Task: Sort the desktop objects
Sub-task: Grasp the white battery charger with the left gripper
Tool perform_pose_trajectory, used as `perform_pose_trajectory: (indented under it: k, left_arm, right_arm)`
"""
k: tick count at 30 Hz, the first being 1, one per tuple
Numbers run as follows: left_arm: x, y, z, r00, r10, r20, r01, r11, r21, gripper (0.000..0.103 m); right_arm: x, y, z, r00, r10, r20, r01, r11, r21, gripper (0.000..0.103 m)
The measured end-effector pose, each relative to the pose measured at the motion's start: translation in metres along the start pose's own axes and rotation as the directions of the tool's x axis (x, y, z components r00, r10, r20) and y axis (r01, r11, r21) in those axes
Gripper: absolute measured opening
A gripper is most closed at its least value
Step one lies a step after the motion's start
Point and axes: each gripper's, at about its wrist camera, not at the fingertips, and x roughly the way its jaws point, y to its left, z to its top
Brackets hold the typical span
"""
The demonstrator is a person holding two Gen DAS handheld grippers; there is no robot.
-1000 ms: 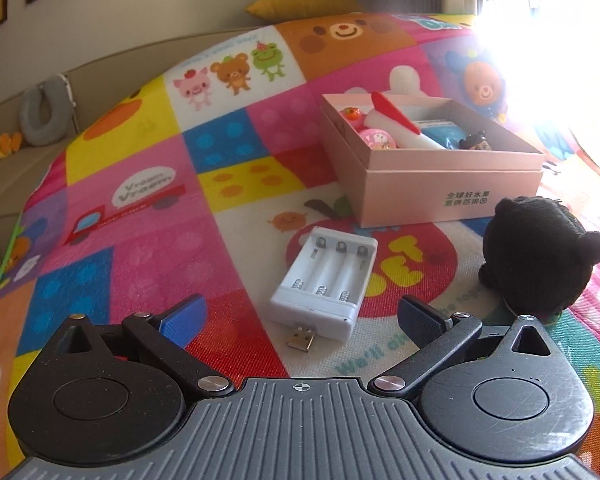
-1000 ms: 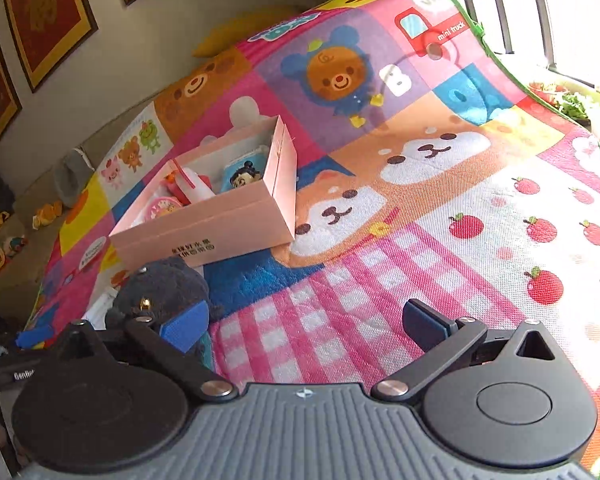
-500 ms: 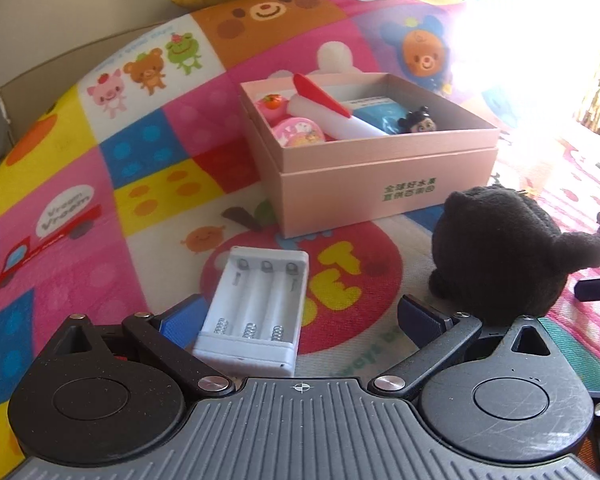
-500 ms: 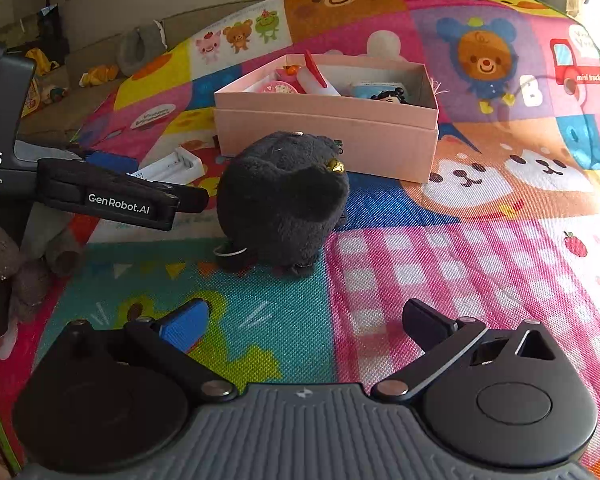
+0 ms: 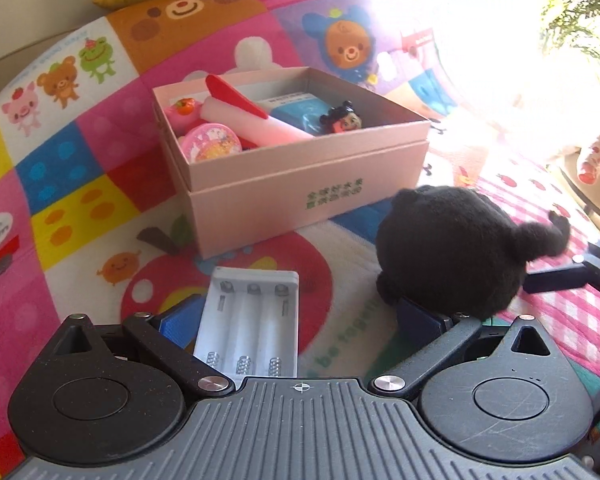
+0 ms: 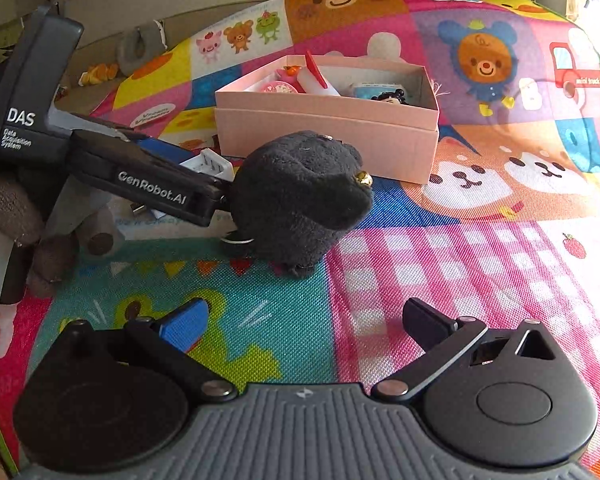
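White plastic battery holder (image 5: 252,320), light and rigid: we take its long sides, left gripper (image 5: 296,316) spread astride it, right gripper (image 6: 304,324) spread idle.

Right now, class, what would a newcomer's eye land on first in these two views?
Probably the black plush toy, sitting on the bright cartoon play mat in front of the open pink box of small toys. Next, the white battery holder, lying between the open fingers of the left tool. The right tool hangs open over bare mat, short of the plush.
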Motion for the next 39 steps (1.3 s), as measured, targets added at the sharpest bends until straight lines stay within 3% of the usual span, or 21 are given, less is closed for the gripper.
perform_pose_trajectory:
  k: [2, 5, 13, 16, 19, 20, 21, 22, 26, 28, 32, 35, 39]
  left_arm:
    - [-0.005, -0.010, -0.005, 1.000, -0.007, -0.002, 0.007, 0.999, 0.053, 0.103]
    - [-0.007, -0.017, -0.007, 0.999, 0.052, -0.013, -0.050, 0.994, 0.099, 0.103]
    - [-0.036, 0.006, -0.024, 0.984, 0.175, -0.025, -0.172, 0.980, 0.102, 0.103]
    - [-0.045, 0.028, -0.028, 0.955, 0.296, -0.028, -0.293, 0.954, 0.069, 0.103]
    - [-0.051, 0.049, -0.029, 0.892, 0.451, -0.034, -0.450, 0.893, 0.033, 0.103]
    - [-0.053, 0.055, -0.030, 0.875, 0.483, -0.035, -0.482, 0.876, 0.019, 0.103]
    - [-0.056, 0.060, -0.030, 0.870, 0.492, -0.036, -0.492, 0.871, -0.004, 0.103]
    - [-0.059, 0.064, -0.031, 0.877, 0.479, -0.038, -0.480, 0.876, -0.032, 0.103]
    - [-0.068, 0.057, -0.035, 0.956, 0.294, 0.002, -0.292, 0.951, -0.102, 0.103]
    - [-0.065, 0.044, -0.036, 0.976, 0.217, 0.024, -0.215, 0.973, -0.085, 0.103]
    - [-0.049, 0.023, -0.033, 0.981, 0.187, 0.041, -0.185, 0.982, -0.043, 0.103]
    - [-0.037, 0.021, -0.029, 0.974, 0.222, 0.040, -0.219, 0.973, -0.071, 0.103]
    - [-0.027, 0.025, -0.020, 0.975, 0.220, 0.029, -0.214, 0.966, -0.144, 0.103]
  right_arm:
    - [0.000, 0.000, 0.000, 1.000, 0.001, 0.001, -0.001, 1.000, 0.002, 0.103]
    - [-0.001, 0.000, 0.000, 1.000, -0.002, 0.000, 0.002, 1.000, -0.002, 0.103]
    - [-0.001, 0.001, -0.001, 1.000, -0.004, -0.004, 0.004, 1.000, -0.005, 0.103]
    - [-0.001, 0.002, 0.000, 1.000, -0.006, -0.011, 0.006, 1.000, -0.007, 0.103]
    - [-0.001, 0.003, 0.000, 1.000, -0.008, -0.013, 0.008, 1.000, -0.008, 0.103]
    - [-0.001, 0.003, 0.000, 1.000, -0.008, -0.012, 0.008, 1.000, -0.009, 0.103]
    - [-0.001, 0.003, -0.001, 1.000, -0.007, -0.012, 0.007, 1.000, -0.009, 0.103]
    - [0.000, 0.003, -0.001, 1.000, -0.006, -0.011, 0.006, 1.000, -0.009, 0.103]
    - [-0.001, 0.003, -0.001, 1.000, -0.009, -0.010, 0.008, 1.000, -0.013, 0.103]
    - [-0.001, 0.003, -0.001, 1.000, -0.009, -0.010, 0.009, 1.000, -0.013, 0.103]
    - [-0.001, 0.002, -0.001, 1.000, -0.007, -0.009, 0.007, 1.000, -0.009, 0.103]
    - [-0.001, 0.002, 0.000, 1.000, -0.007, -0.009, 0.007, 1.000, -0.011, 0.103]
    - [-0.001, 0.002, -0.001, 1.000, -0.010, -0.010, 0.010, 1.000, -0.015, 0.103]
